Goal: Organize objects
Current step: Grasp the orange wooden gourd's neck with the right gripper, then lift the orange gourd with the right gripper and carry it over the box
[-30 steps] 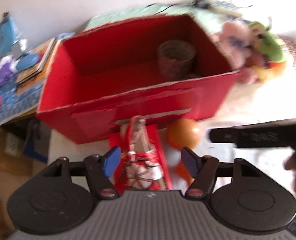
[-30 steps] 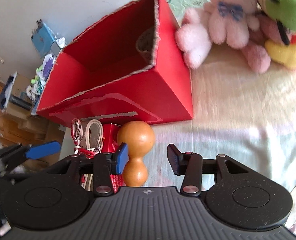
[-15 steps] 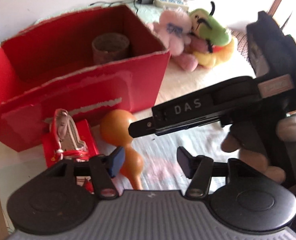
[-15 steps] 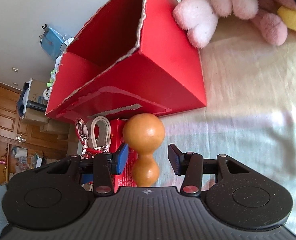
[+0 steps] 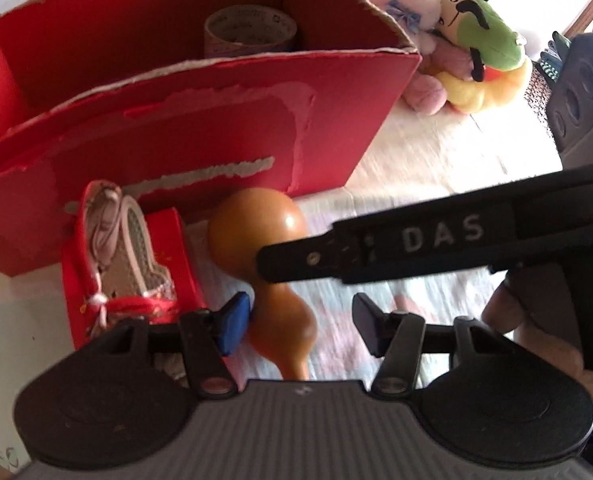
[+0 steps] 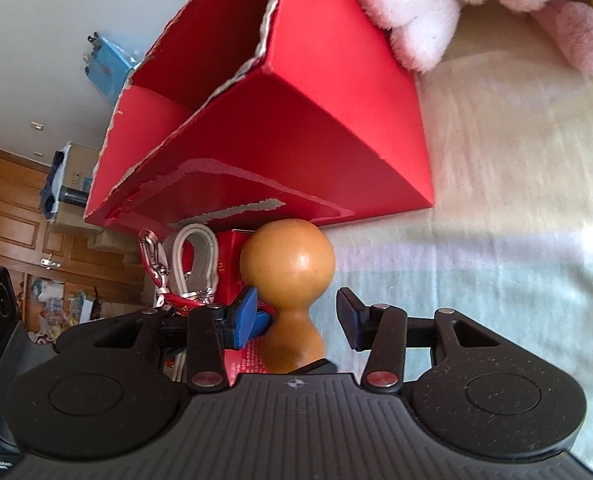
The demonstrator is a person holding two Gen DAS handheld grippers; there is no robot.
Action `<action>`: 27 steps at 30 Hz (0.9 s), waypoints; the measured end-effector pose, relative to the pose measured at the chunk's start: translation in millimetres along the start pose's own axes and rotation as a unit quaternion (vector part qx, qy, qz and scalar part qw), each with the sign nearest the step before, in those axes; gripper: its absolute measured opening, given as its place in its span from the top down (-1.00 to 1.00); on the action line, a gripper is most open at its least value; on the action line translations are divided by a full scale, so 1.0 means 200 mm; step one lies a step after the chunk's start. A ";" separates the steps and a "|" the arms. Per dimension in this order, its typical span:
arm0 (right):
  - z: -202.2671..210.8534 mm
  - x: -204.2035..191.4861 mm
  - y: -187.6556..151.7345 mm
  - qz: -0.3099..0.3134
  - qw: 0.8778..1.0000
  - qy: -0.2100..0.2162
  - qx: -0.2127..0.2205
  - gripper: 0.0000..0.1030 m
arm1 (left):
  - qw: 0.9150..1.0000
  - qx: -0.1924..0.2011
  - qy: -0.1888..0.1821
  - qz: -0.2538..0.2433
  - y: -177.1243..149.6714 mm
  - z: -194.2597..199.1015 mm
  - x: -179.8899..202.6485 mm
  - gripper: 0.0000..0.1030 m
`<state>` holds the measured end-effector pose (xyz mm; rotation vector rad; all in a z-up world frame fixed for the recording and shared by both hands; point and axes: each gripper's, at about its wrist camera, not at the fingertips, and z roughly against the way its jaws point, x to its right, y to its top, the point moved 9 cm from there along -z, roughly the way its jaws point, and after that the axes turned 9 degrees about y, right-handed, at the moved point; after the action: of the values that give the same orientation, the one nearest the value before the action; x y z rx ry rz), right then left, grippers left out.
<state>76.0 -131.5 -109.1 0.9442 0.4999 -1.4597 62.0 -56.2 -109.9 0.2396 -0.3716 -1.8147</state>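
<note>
An orange gourd (image 5: 256, 236) lies on the pale cloth in front of a large open red box (image 5: 216, 120). My left gripper (image 5: 300, 324) is open. The gourd's lower lobe is between its fingers, close to the blue left pad and apart from the right pad. My right gripper (image 6: 296, 318) is open too and straddles the gourd (image 6: 288, 264) at its narrow neck, with a gap on the right side. Its black side bar (image 5: 436, 240) crosses the left wrist view over the gourd. A small red box (image 5: 176, 248) with a strap and red ribbon lies left of the gourd.
A roll of tape (image 5: 248, 32) stands inside the red box (image 6: 296, 120). Plush toys (image 5: 468, 40) lie at its right end, the pink one (image 6: 416, 12) touching its corner. A hand (image 5: 536, 328) holds the right gripper. Wooden cabinets and clutter (image 6: 16, 220) show beyond the table's left edge.
The left gripper swung right and sank from over the small red box to the gourd, and its jaws narrowed. The right gripper came lower over the gourd and now crosses the left view.
</note>
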 end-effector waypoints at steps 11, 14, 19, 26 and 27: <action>0.00 0.03 -0.02 -0.011 1.000 0.021 -0.011 0.11 | 0.999 0.004 0.025 -0.028 0.01 -0.03 0.02 -0.12; 0.04 0.04 -0.03 -0.013 1.000 0.020 -0.003 0.17 | 0.999 0.005 0.021 -0.039 0.00 -0.02 0.04 -0.11; 0.12 0.04 -0.04 -0.007 1.000 0.000 0.020 0.27 | 0.998 0.007 -0.010 -0.064 0.00 0.01 0.11 0.00; 0.23 0.06 -0.06 -0.025 0.997 -0.017 0.065 0.32 | 0.993 0.027 -0.039 -0.111 0.01 0.07 0.23 0.00; 0.25 0.06 -0.06 -0.028 0.997 -0.018 0.071 0.37 | 0.992 0.030 -0.044 -0.116 0.01 0.09 0.24 0.00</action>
<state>52.6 -177.0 -93.0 1.0200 0.4024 -1.5758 43.9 -101.5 -92.1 0.2531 -0.4762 -2.0487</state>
